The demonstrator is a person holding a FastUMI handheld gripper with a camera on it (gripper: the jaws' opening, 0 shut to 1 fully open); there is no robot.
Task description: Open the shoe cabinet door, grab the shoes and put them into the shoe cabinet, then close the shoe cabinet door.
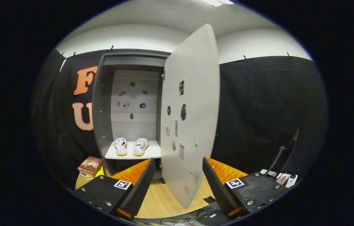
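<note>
Books (90,165): we see a small stack on the floor, far left, just beside the cabinet's lower left corner.
Cabinet (100,103): tall grey shoe cabinet vs the black cloth wall; interior open to us, pale back panel w/ several small dark stickers.
Shoes (131,146): we count a pair of white sneakers w/ tan soles, side by side on the cabinet's low shelf (151,153), toes toward us, apart from each other. Left one sits near the shelf's left end, right one abt mid-shelf.
Door (192,110): swung open, hinged on the cabinet's right side; its face is turned toward us & carries small stickers. Lower edge hangs over the wooden floor (161,201), directly ahead of the gap btw the fingers.
Claw (178,185): we see both fingers spread wide, nothing btw them; not touching the door. The door's bottom part appears in the gap, beyond the tips. The shoes lie beyond the left finger, well apart from it.
Stand (285,153): thin dark bracket leaning up at far right, w/ papers at its foot; too small for us to tell more.
Cables (192,216): dark cords on the floor below the fingers.
</note>
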